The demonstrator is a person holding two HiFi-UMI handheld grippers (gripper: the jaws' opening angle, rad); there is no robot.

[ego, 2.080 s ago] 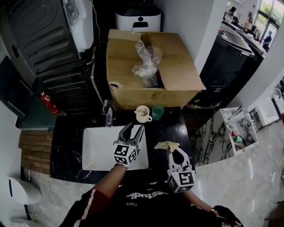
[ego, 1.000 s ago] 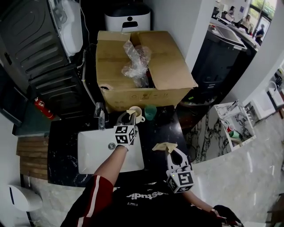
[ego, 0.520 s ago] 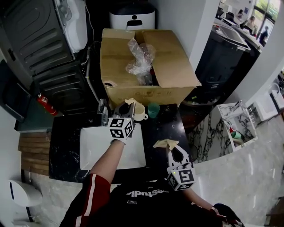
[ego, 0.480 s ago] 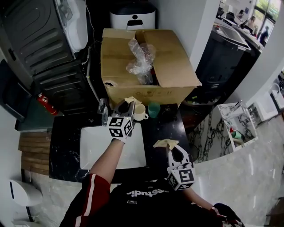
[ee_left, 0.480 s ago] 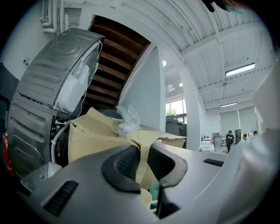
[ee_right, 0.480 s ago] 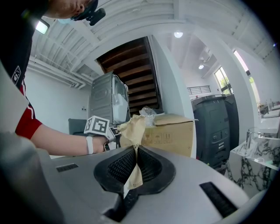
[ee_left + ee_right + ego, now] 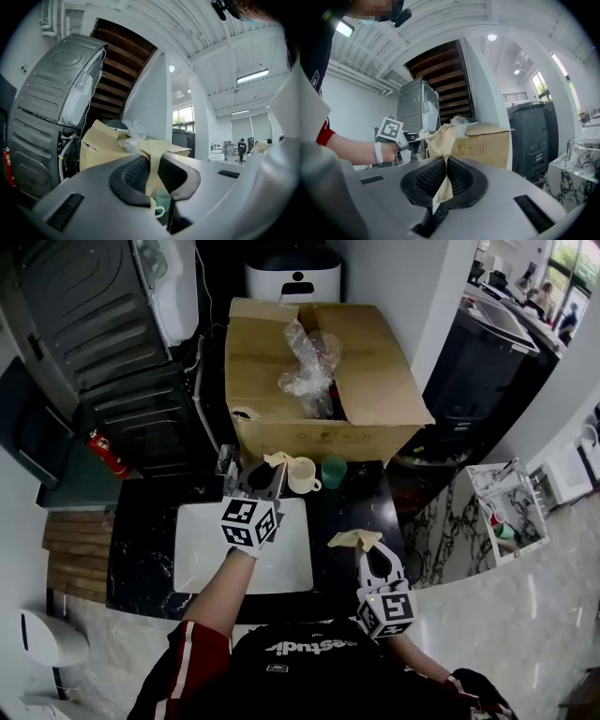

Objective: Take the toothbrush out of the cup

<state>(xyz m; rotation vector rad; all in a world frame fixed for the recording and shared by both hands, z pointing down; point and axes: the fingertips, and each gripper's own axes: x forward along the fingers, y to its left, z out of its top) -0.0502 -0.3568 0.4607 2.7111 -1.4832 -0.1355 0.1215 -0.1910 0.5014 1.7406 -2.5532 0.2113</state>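
Note:
A cream mug [image 7: 302, 474] stands on the black counter behind the sink, and its rim and handle [image 7: 158, 209] show under the left jaws. My left gripper [image 7: 266, 476] is held level above and just left of the mug. It is shut on a flat tan strip [image 7: 153, 161], apparently the paper-wrapped toothbrush [image 7: 276, 459], whose lower end hangs clear over the mug. My right gripper [image 7: 372, 554] stays near the counter's front right, shut on a crumpled tan paper piece [image 7: 442, 140], also visible from the head [image 7: 353, 538].
A green cup [image 7: 333, 471] stands right of the mug. A white sink [image 7: 202, 563] with a faucet [image 7: 228, 463] lies under my left arm. A large open cardboard box [image 7: 375, 395] with plastic wrap stands behind the cups. A marble ledge [image 7: 450, 521] borders the counter's right.
My left gripper has risen from the mug and drifted slightly left, lifting the tan strip out with it. The right gripper and its paper have stayed put.

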